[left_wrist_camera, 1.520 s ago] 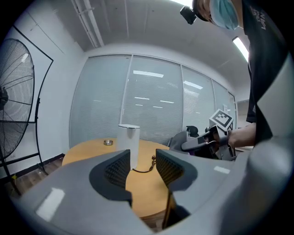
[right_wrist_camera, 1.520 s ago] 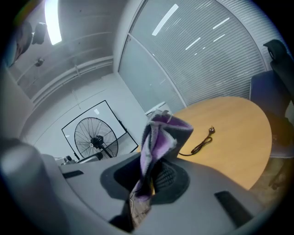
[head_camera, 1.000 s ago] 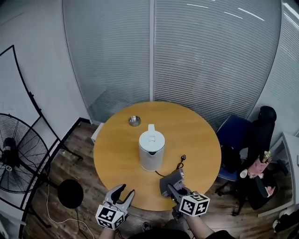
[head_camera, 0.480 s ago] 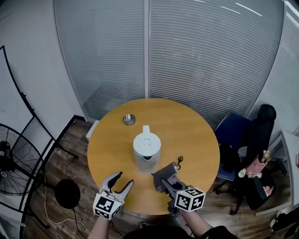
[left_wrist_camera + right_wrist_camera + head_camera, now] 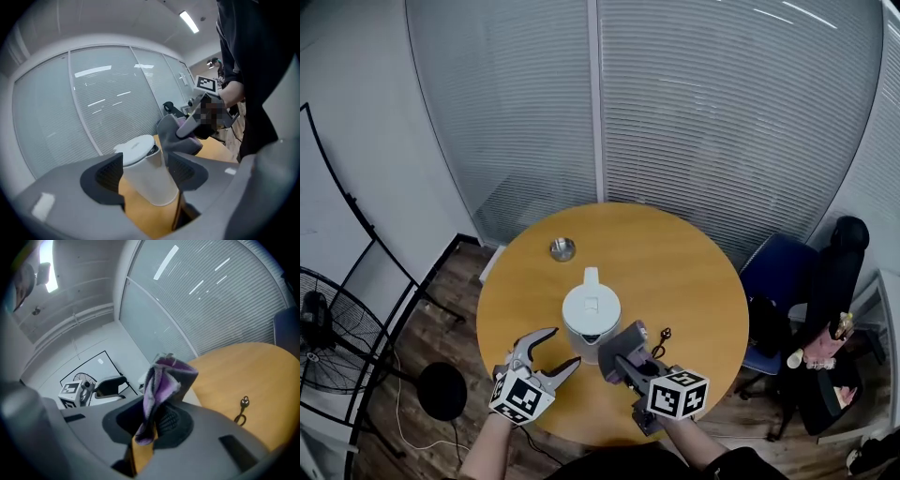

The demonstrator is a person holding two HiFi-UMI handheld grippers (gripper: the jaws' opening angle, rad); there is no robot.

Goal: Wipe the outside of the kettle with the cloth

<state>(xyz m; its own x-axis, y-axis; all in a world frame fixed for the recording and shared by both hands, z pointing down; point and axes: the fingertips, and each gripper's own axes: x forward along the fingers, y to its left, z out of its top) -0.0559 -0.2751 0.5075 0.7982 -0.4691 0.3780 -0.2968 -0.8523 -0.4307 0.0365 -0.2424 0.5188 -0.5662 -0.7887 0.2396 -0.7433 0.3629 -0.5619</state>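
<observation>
Nearest me, the left claw (image 5: 563,347) has just been opening and stands wide, with the kettle lined up between its jaws but the pads not on it. The right claw (image 5: 628,367) is clamped on the bunched purple-grey cloth (image 5: 622,343), just beside the white kettle (image 5: 590,319) standing mid-table (image 5: 698,272). I'd steady the kettle with the left claw first, then press a flat fold to its wall and sweep round, clear of the cord (image 5: 661,339).

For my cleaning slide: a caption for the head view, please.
Right gripper holds a cloth beside the white kettle on a round table; left gripper, fingers just opening and empty, faces the kettle.
</observation>
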